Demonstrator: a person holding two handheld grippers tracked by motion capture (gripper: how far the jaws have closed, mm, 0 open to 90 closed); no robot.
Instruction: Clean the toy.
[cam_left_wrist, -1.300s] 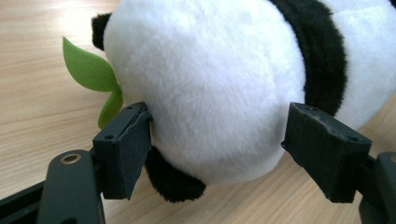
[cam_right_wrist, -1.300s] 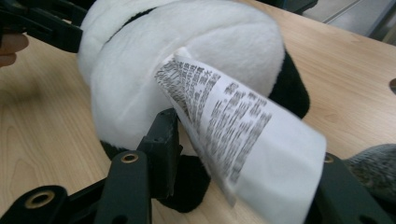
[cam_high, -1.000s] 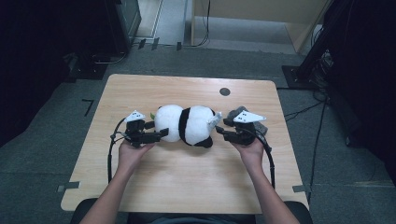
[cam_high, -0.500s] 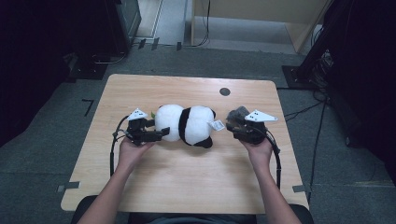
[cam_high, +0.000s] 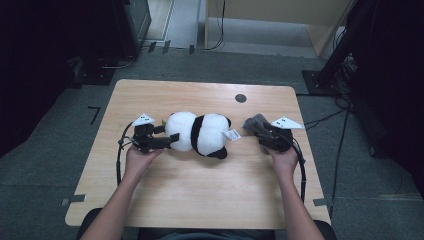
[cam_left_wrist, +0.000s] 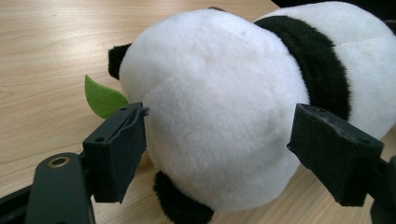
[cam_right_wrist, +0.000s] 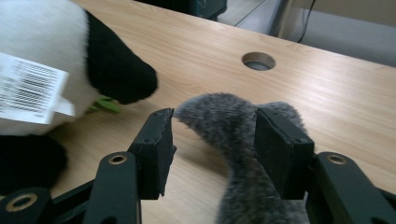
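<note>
A black-and-white panda plush (cam_high: 200, 132) lies on its side in the middle of the wooden table (cam_high: 200, 200). My left gripper (cam_high: 170, 134) is shut on its white left end, and in the left gripper view both pads press into the fur of the panda (cam_left_wrist: 219, 93). A green felt leaf (cam_left_wrist: 102, 98) sticks out beside it. My right gripper (cam_high: 257, 131) is to the right of the panda, apart from it. A grey furry piece (cam_right_wrist: 233, 126) lies between its jaws, against the right-hand pad, with a gap at the other. A barcode tag (cam_right_wrist: 28, 88) hangs from the panda.
A round cable hole (cam_high: 240, 98) sits in the table behind the right gripper. Cables trail from both grippers toward the near edge. Black stands and equipment line the floor on both sides of the table.
My right gripper has moved to the right, away from the panda's end. The left gripper and the panda have stayed in place.
</note>
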